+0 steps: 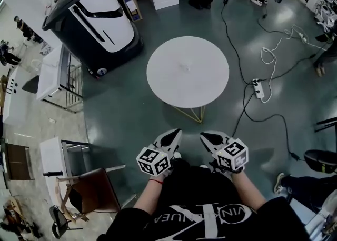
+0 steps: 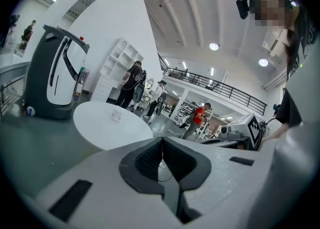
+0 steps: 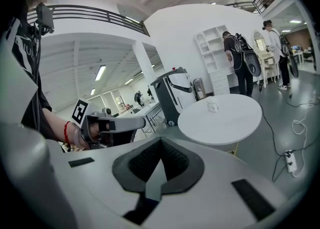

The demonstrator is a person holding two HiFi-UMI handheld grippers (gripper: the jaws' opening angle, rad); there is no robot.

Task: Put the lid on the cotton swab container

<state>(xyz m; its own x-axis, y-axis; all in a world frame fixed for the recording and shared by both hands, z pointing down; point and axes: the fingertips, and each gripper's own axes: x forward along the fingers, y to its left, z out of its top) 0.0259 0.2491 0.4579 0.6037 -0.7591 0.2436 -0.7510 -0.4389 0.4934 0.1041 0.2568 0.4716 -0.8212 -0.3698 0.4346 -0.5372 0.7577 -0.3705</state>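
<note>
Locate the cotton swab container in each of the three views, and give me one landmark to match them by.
Head view: the cotton swab container is a faint speck near the middle of the round white table, upper centre.
Left gripper view: the container is left of centre, on the tabletop.
Right gripper view: the container is right of centre, on the tabletop.
Shared landmark: the dark grey and white machine beside the table.

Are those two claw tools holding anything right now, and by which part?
Nothing is held. The left gripper and right gripper are both shut and empty; the small container sits untouched on the round table.
</note>
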